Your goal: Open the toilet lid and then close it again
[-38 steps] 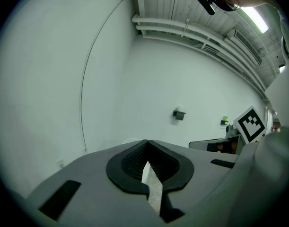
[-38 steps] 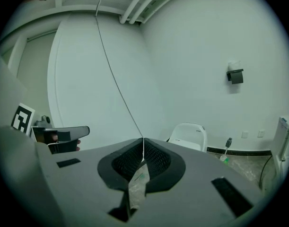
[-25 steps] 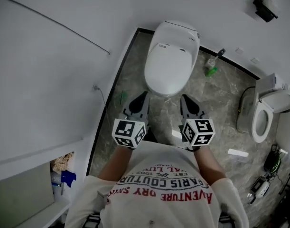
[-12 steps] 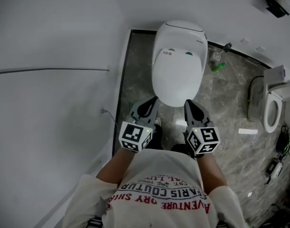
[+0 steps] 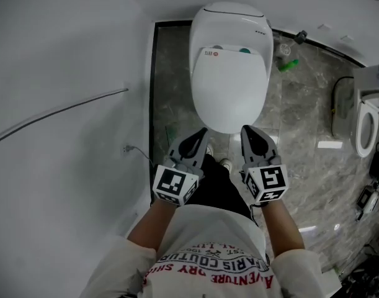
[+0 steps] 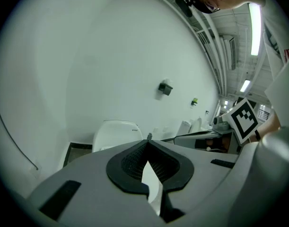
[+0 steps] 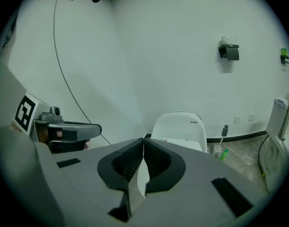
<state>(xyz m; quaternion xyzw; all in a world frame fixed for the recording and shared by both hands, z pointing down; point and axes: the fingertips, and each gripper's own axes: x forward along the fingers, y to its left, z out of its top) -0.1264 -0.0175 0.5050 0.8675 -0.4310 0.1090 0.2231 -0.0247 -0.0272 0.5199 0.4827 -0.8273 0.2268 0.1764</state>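
Approach step, by the look of it. The left tool (image 5: pixel 195 140) has its jaws together with nothing in them, just short of the toilet lid (image 5: pixel 229 85) front rim. Lid is down, toilet at the floor's far edge by the wall. The right tool (image 5: pixel 252 140) is likewise closed up, empty. Next likely needs a tip hooked under the lid's front lip, then a lift.

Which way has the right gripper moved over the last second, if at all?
Yes: the right gripper has advanced towards the toilet lid, which now looms larger beside its tip.
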